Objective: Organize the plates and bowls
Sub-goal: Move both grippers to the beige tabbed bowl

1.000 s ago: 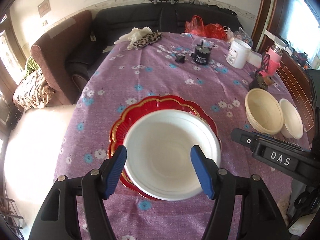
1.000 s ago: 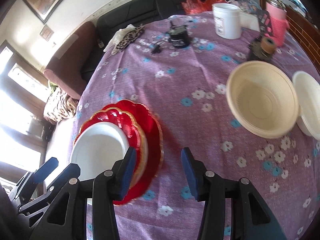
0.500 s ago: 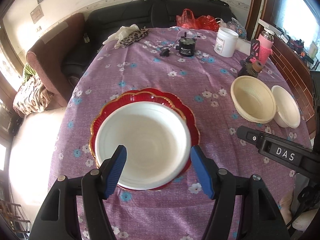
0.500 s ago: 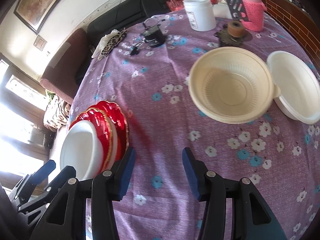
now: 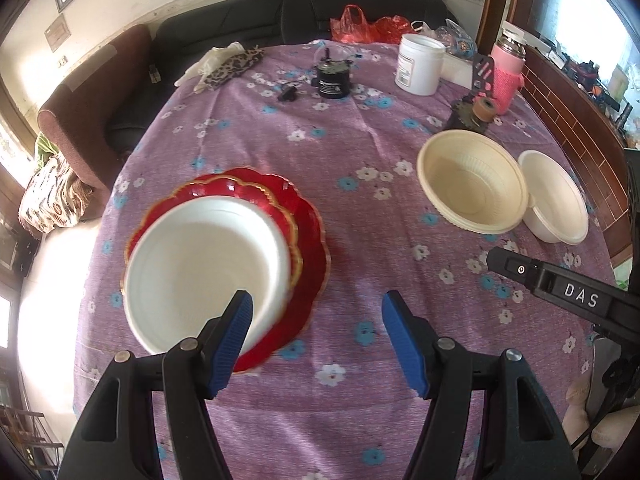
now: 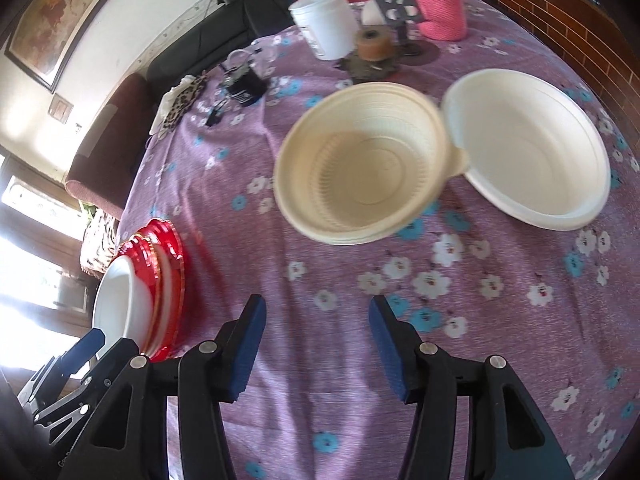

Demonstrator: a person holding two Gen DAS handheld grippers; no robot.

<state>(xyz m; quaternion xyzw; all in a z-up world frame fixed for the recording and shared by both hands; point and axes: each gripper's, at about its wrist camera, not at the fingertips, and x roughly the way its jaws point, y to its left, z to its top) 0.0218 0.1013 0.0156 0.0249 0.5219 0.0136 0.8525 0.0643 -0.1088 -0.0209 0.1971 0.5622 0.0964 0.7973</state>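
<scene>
Plates are sitting stacked toward the left edge of the surface in the left wrist view: a white plate is resting on red scalloped plates. The left claw is hanging released above the near side of that stack, grasping nothing. Toward the right edge, a cream bowl and a white bowl are sitting rim to rim — whether touching or overlapping is hard to tell.

From the right wrist view, the right claw is likewise hanging released and empty, pointing at the cream bowl with the white bowl just beside it. Both bowls are looking like thin disposable ware — probably very light, somewhat flexible and easy to crush or send sliding on the cloth. A gentle pinch across the near rim seems the best hold. The red plates are probably stiffer and slicker.
</scene>
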